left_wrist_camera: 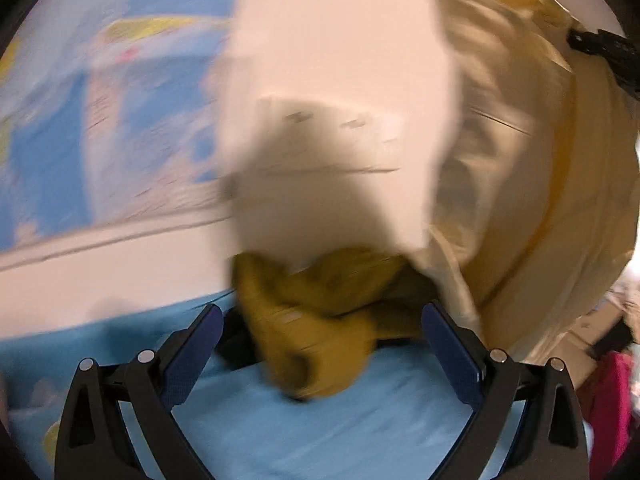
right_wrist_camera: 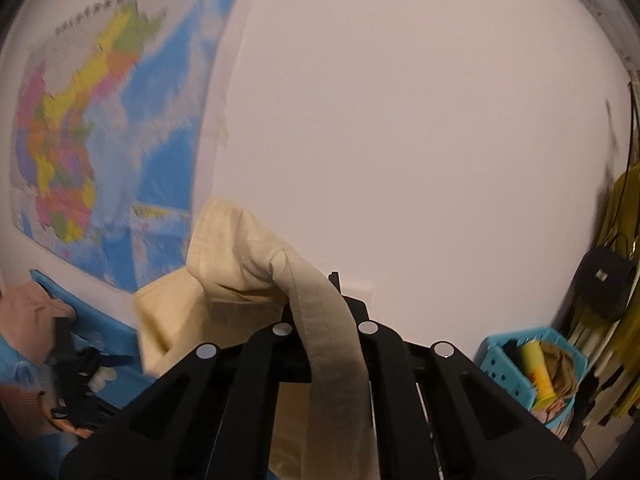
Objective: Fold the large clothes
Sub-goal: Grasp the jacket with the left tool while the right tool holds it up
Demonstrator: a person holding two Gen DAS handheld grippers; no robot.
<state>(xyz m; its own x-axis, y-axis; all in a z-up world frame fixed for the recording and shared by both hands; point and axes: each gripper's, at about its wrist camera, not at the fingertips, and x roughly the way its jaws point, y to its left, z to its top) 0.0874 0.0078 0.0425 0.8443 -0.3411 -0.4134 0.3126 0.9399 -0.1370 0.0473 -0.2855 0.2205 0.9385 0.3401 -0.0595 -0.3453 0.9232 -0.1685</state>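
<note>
Above the blue bed sheet (left_wrist_camera: 320,432) I have the cream garment (right_wrist_camera: 224,264) lifted in my right gripper (right_wrist_camera: 324,312), whose jaws are clamped tight on a fold of its cloth; a strip of the fabric drapes back over the gripper toward the camera, and the rest hangs down and away to the left of it. From my left wrist view the same cream garment (left_wrist_camera: 540,168) hangs as a tall drape at the right of the frame, with my right gripper (left_wrist_camera: 600,52) pinching it near the top. So its long axis now runs roughly top to bottom, from that pinch down toward the bed.

My left gripper (left_wrist_camera: 320,344) stands wide and holds nothing. A crumpled mustard-yellow garment (left_wrist_camera: 316,320) lies on the sheet just ahead, between its fingers, but I cannot tell through the blur whether the pads touch it. The cream cloth lies to the right of this gripper and higher, its hanging edge near the right finger. I judge the left hand to be the one that must reach across and up to catch a second point on that edge, so the garment can be spread. A wall map (right_wrist_camera: 100,128) hangs behind.
</note>
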